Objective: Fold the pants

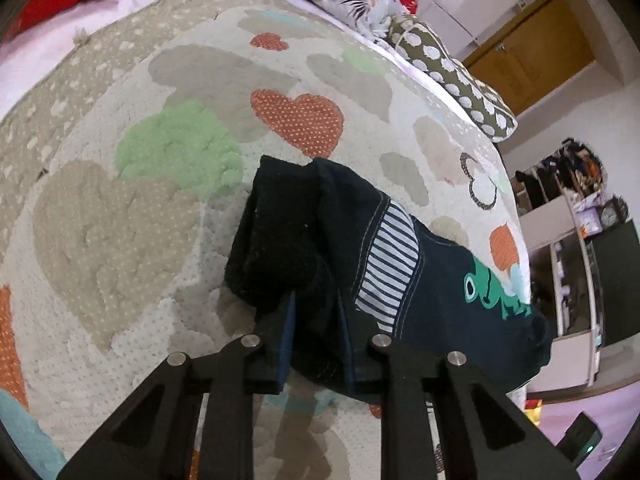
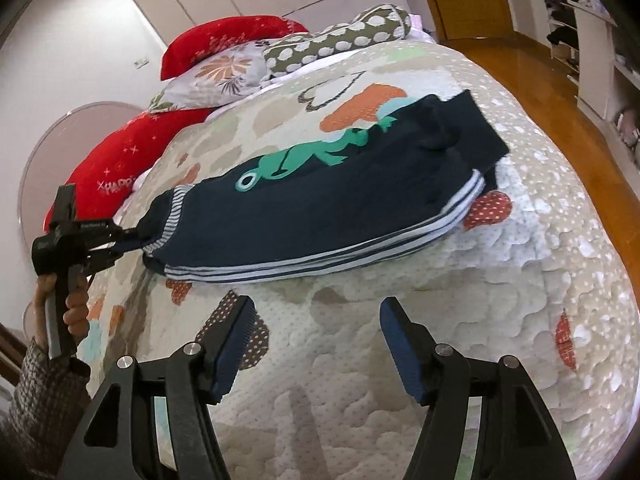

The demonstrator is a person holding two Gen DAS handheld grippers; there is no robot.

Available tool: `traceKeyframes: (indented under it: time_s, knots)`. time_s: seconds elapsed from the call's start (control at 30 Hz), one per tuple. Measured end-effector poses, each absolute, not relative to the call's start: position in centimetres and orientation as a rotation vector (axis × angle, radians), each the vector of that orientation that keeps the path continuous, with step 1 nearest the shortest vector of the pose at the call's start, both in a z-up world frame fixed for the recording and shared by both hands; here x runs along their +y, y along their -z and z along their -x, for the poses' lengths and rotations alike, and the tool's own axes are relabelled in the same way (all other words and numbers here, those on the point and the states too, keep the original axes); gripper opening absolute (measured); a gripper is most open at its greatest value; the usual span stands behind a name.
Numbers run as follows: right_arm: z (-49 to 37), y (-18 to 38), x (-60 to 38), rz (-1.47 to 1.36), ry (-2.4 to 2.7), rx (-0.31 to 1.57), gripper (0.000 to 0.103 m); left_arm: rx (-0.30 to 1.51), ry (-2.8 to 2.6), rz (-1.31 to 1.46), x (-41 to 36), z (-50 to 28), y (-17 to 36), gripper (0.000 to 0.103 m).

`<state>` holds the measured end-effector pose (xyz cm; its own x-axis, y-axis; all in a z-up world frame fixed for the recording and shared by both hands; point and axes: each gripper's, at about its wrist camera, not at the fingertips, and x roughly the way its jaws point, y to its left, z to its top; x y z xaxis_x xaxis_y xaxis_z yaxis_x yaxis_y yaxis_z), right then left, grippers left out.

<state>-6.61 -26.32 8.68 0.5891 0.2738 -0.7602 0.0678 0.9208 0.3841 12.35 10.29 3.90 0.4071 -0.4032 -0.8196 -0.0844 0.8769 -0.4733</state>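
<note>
The pants (image 2: pixel 320 208) are dark navy with a green frog print and striped trim. They lie folded lengthwise on the quilted bed cover (image 2: pixel 360 360). In the left wrist view the pants (image 1: pixel 440 272) run to the right from my left gripper (image 1: pixel 316 312), which is shut on their dark cuff end. The left gripper also shows in the right wrist view (image 2: pixel 132 236), at the left end of the pants. My right gripper (image 2: pixel 318 312) is open and empty, just in front of the pants' striped edge.
Red pillows (image 2: pixel 120 168), a floral pillow (image 2: pixel 216 76) and a dotted pillow (image 2: pixel 340 40) lie at the head of the bed. The wooden floor (image 2: pixel 560 120) and shelves (image 2: pixel 600 40) are beyond the bed's right edge.
</note>
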Motion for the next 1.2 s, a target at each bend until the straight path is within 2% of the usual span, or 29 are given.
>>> traceKeyframes:
  time_s: [0.03, 0.1, 0.17, 0.43, 0.63, 0.87, 1.0, 1.2]
  knots:
    - [6.6, -8.7, -26.1, -0.398, -0.138, 0.942, 0.07, 1.153, 0.219, 0.499, 10.3, -12.5, -3.8, 0.025]
    - [6.6, -8.7, -25.2, -0.389, -0.169, 0.95, 0.07, 1.151, 0.243, 0.499, 10.0, -12.6, -3.9, 0.028]
    - [6.7, -8.8, -24.4, -0.378, -0.191, 0.955, 0.07, 1.129, 0.259, 0.456, 9.4, -12.5, -4.6, 0.005]
    - [5.7, -8.9, -22.1, -0.467, -0.348, 0.977, 0.07, 1.067, 0.31, 0.517, 9.8, -11.9, -7.7, 0.005]
    - [2.0, -7.7, -20.5, -0.789, -0.588, 1.0, 0.07, 1.025, 0.331, 0.567, 9.9, -11.5, -9.3, 0.005]
    - [-2.6, -4.1, -20.5, -1.077, -0.561, 1.008, 0.073, 1.011, 0.345, 0.583, 9.7, -11.1, -10.0, 0.005]
    - [-3.1, -3.6, -20.9, -1.147, -0.566, 1.016, 0.073, 1.003, 0.346, 0.58, 9.8, -11.0, -10.1, 0.005]
    - [-4.0, -3.0, -19.9, -1.101, -0.463, 1.072, 0.072, 0.998, 0.333, 0.602, 10.3, -10.9, -10.1, 0.005]
